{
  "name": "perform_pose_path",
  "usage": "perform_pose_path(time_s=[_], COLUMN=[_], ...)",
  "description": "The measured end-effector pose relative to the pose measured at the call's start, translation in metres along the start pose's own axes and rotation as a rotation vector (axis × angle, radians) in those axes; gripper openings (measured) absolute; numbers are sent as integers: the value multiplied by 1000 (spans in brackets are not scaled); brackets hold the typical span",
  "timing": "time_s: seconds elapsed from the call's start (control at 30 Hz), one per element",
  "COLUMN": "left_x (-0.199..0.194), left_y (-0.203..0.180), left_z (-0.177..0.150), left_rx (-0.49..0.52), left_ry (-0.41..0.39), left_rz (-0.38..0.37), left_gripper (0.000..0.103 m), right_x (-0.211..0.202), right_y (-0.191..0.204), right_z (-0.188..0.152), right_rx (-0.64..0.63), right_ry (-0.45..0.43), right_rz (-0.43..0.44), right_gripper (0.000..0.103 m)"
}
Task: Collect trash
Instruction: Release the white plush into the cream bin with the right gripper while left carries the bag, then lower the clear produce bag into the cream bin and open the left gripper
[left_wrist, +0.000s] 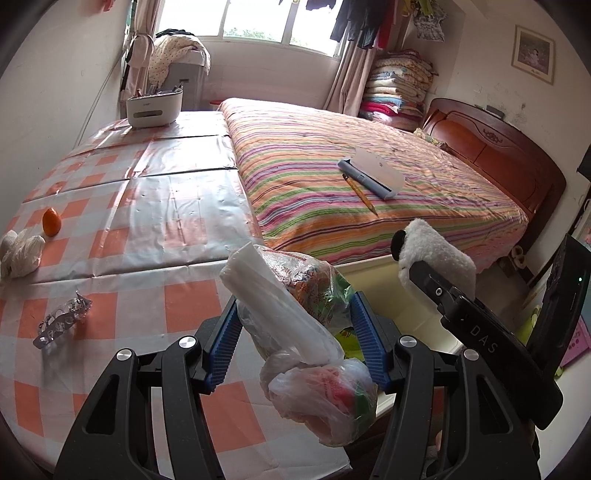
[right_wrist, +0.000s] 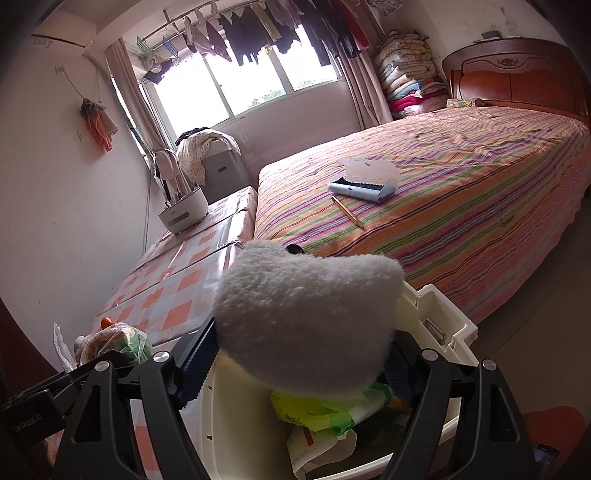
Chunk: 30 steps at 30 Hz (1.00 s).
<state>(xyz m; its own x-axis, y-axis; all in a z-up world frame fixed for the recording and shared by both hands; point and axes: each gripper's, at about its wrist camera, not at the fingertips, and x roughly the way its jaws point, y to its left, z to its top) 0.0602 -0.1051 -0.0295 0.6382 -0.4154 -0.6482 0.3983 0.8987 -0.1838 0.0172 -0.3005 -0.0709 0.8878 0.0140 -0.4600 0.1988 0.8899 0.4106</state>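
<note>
My left gripper (left_wrist: 295, 301) is shut on a bundle of crumpled plastic bags and wrappers (left_wrist: 295, 325), held at the right edge of the checked table (left_wrist: 177, 221). The same bundle (right_wrist: 118, 343) shows at the lower left of the right wrist view. My right gripper (right_wrist: 303, 332) holds a fluffy white piece (right_wrist: 306, 317) that fills the gap between its jaws. It hangs over a cream bin (right_wrist: 447, 325) with green and white wrappers (right_wrist: 325, 410) inside. In the left wrist view that fluffy piece (left_wrist: 436, 254) caps the right gripper's fingers beside the bin (left_wrist: 417, 325).
On the table lie a foil blister strip (left_wrist: 62, 321), an orange (left_wrist: 51, 221), crumpled white tissue (left_wrist: 20, 253) and a white caddy (left_wrist: 155, 105). The striped bed (left_wrist: 369, 155) carries a grey-blue device (left_wrist: 373, 173) and a pencil (left_wrist: 360, 194).
</note>
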Motion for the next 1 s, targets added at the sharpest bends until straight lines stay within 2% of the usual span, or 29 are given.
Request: perform_pose_path(time_s=[0.23,0.57,1.0], left_x=[5,11,17], left_y=[-9,-20,-38], left_z=[-1,-1,-1], left_rx=[16,33,68], left_ry=[12,19,28], left_rz=[-19,-54,-113], left_gripper=[58,58,60], right_x=[-3,-18,-22], right_y=[-9,-19,-25], right_z=[1,7,5], right_rx=[50,104,128], right_ry=[-14,-100,-111], right_rz=[-8,-9,-17], right_gripper=[80,81,81])
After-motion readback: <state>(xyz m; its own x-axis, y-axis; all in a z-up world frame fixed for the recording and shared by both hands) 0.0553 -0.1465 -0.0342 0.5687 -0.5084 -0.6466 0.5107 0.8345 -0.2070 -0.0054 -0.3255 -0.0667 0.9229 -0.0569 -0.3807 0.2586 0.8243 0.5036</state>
